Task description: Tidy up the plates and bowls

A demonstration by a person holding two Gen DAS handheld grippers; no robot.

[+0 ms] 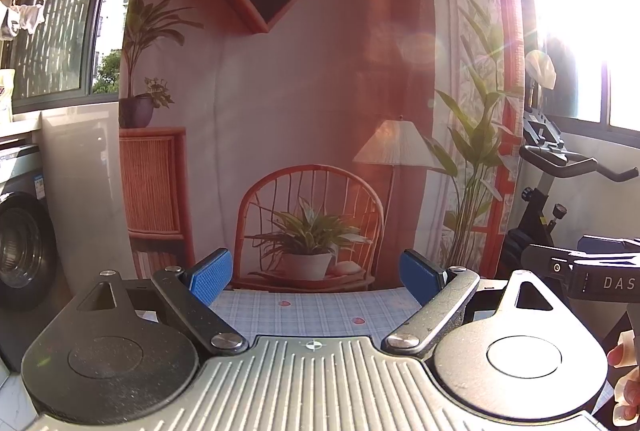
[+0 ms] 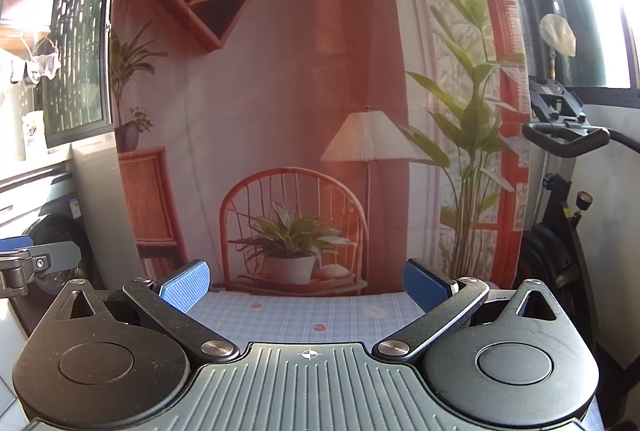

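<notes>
Both grippers were held up high and level, side by side, looking over the far edge of the table at a big printed cloth hung behind it. The left gripper had its blue pads wide apart with nothing between them, and the right gripper was the same. No plates or bowls showed in either view, so I could not tell where they were; they were likely lower down and closer, out of sight. That was the risk: coming down without seeing could knock a plate off the table or bump one bowl into another. The bright sun on the right side could also hide things. The only letters I could read were "DAS" on the right gripper's side in the left view.
</notes>
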